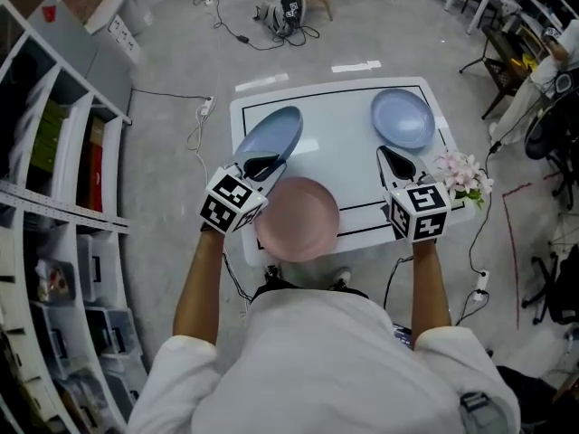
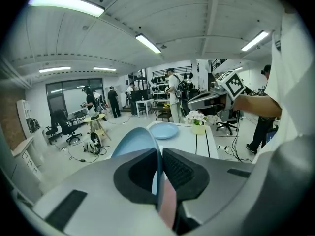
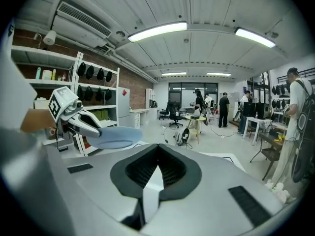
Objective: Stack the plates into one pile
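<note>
While the left gripper (image 1: pixel 264 165) clamps the rim of a tilted pale blue round plate (image 1: pixel 273 132) over the white table (image 1: pixel 339 156), a pink round plate (image 1: pixel 297 217) lies at the table's near edge. Right of it, the right gripper (image 1: pixel 389 157) hovers clenched on nothing, just before a second pale blue round plate (image 1: pixel 403 117) at the far right corner.

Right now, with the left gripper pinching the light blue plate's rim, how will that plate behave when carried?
The light blue plate holds its shape from one edge, so probably stiff and fairly light. The left gripper grips only the rim, so it may pivot or slip if swung. Its smooth surface might slide on the pink plate.
</note>
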The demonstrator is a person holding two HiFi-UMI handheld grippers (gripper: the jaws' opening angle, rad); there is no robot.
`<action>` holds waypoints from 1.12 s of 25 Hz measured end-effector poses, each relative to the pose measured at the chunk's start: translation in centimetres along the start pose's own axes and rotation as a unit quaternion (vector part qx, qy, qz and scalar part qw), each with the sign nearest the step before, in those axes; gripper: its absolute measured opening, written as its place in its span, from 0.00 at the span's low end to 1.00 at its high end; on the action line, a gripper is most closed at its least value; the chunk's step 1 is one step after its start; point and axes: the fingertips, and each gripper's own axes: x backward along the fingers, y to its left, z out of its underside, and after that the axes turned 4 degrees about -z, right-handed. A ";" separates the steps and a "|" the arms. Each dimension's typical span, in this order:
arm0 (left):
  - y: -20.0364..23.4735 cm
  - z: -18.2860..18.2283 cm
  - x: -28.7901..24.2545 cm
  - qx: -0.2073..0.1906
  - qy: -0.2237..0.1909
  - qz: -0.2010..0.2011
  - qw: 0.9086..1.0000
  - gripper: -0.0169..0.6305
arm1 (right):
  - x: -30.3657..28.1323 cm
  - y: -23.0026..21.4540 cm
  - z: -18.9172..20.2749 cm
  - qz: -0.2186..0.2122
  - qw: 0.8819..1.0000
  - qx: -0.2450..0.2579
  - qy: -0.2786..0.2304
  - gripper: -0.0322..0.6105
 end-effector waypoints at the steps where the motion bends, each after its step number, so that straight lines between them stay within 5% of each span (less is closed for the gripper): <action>1: -0.9 0.2 0.2 -0.004 0.005 0.000 1.000 0.10 | -0.1 0.1 0.4 -0.007 1.000 -0.002 0.000 0.07; 9: -6.5 4.0 2.2 -0.013 0.048 0.003 0.999 0.10 | -1.2 2.6 3.1 -0.042 0.999 -0.021 0.007 0.07; 15: -10.1 7.0 2.9 -0.020 0.064 0.037 0.997 0.10 | 0.0 4.4 5.4 -0.028 0.998 -0.044 0.020 0.07; 23: -13.9 11.5 1.5 -0.141 0.098 0.059 0.983 0.10 | 5.4 8.0 8.5 0.019 0.998 -0.063 0.022 0.07; 28: -16.4 14.4 0.6 -0.176 0.113 0.077 0.975 0.10 | 8.3 10.3 11.0 0.045 0.995 -0.077 0.034 0.07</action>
